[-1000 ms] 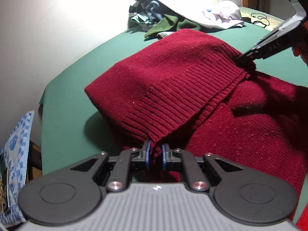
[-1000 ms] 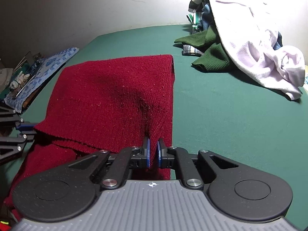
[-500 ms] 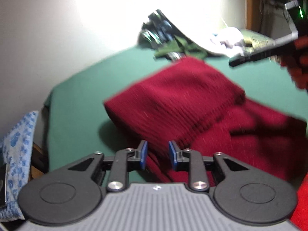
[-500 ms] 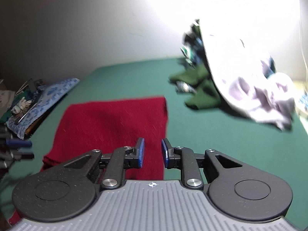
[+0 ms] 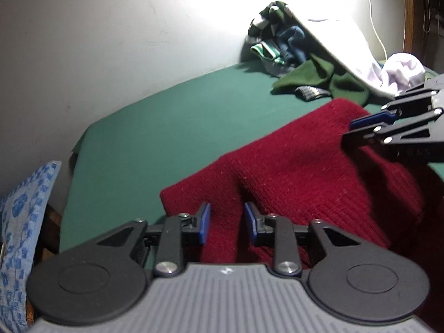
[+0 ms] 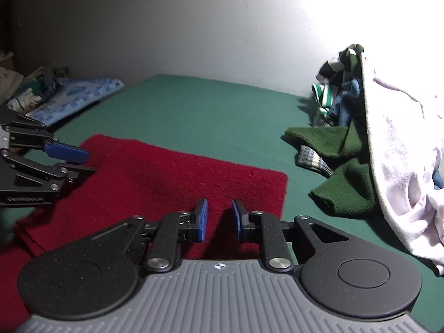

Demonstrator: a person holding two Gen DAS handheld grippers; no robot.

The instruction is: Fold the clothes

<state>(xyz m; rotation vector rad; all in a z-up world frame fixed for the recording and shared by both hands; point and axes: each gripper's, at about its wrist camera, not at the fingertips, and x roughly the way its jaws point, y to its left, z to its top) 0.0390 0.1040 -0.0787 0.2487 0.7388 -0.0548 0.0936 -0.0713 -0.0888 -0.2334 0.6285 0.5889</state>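
The red sweater (image 6: 172, 177) lies folded over on the green table (image 6: 208, 111) beneath my left gripper (image 5: 226, 222) and right gripper (image 6: 219, 219), both spread and empty, while the heaped clothes (image 6: 360, 144) (untouched, I judge) remain to fold.

Red sweater (image 5: 305, 183) is knit wool-like cloth, ribbed, fuzzy and matt, lying on a smooth matt green cloth cover (image 5: 166, 138). Both grippers, left (image 5: 227, 223) & right (image 6: 219, 219), look like matt black plastic w/ shiny metal rivets, blue ridged pads (image 6: 201, 219) and a grooved grey body. Pile of clothes (image 6: 374, 144) is soft cloth: green knit, white thin fabric; wall (image 6: 166, 27) painted, matt w/ small scuffs.
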